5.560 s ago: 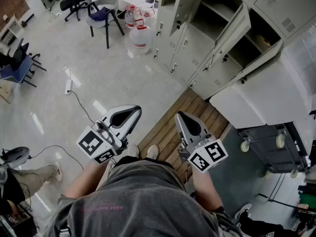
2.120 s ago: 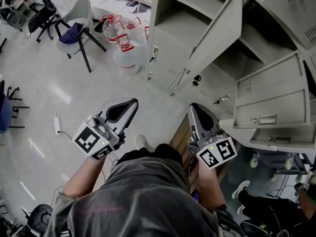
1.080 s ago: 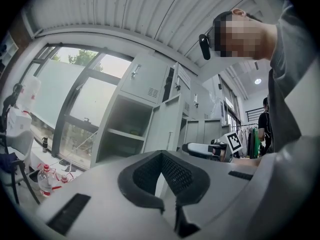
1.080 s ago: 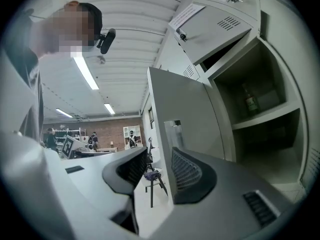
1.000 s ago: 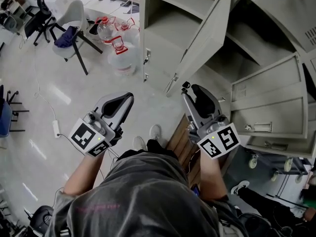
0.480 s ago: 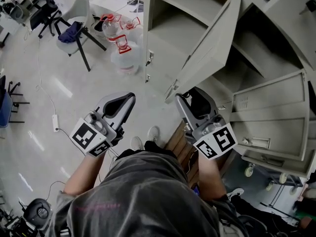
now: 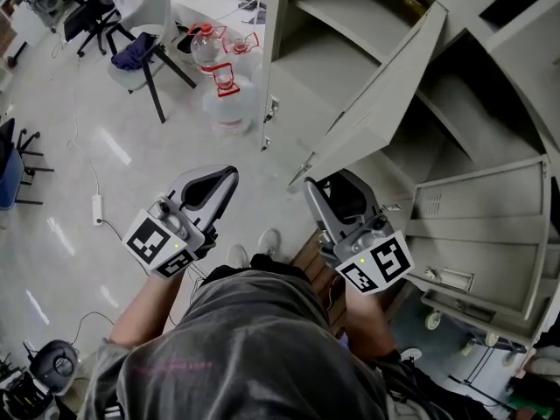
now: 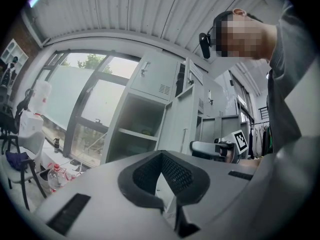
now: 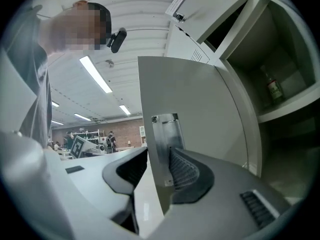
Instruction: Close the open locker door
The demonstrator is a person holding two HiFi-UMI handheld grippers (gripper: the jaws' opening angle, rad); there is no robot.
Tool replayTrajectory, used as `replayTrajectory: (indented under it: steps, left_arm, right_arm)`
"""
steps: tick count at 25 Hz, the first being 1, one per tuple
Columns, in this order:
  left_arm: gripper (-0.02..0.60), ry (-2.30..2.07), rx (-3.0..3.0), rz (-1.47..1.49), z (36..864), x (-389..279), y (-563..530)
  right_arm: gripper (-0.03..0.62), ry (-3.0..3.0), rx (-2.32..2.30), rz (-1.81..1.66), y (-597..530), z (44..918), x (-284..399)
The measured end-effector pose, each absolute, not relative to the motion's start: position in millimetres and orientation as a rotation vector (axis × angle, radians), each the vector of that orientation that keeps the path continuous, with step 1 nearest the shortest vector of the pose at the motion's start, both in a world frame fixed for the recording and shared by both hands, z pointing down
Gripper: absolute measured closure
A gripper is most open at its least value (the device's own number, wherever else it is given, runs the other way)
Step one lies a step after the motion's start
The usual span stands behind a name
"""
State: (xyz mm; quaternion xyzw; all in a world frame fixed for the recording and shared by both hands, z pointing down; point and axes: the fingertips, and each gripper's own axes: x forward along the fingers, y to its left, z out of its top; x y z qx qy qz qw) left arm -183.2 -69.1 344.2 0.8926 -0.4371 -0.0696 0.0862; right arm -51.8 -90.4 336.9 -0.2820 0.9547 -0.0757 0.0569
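Two grippers are up, one each side of your lap. Your right gripper (image 7: 328,184) is at the free edge of the open door (image 7: 385,94), near its lower corner. In the right gripper view (image 9: 157,154) the jaws stand apart with the door (image 9: 200,114) edge-on between them. They have just been closing in. The right pad sits just beside the metal latch plate (image 9: 165,134), and there's a clear gap on the left pad's side, so no clamp.

The door hangs swung well out from its locker (image 7: 350,24), with the shelf inside exposed. It's the left-most open one. A second door (image 7: 477,226) stands open lower right, well apart from your gripper.

Your left gripper (image 7: 223,178) is out over the bare floor (image 7: 131,164), clear of the lockers. In the left gripper view (image 8: 162,156) its jaw tips are together with nothing between them.

Off to the left of the lockers are water jugs (image 7: 229,103) and a chair (image 7: 149,24).
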Motion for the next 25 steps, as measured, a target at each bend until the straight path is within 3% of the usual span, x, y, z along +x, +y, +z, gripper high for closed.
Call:
replayTrajectory:
  steps: [25]
  left_arm:
    - [0.568,-1.379,2.638,-0.280,341,-215,-106]
  right_arm:
    - [0.457,2.943,-0.685,-0.209,-120,337,-114]
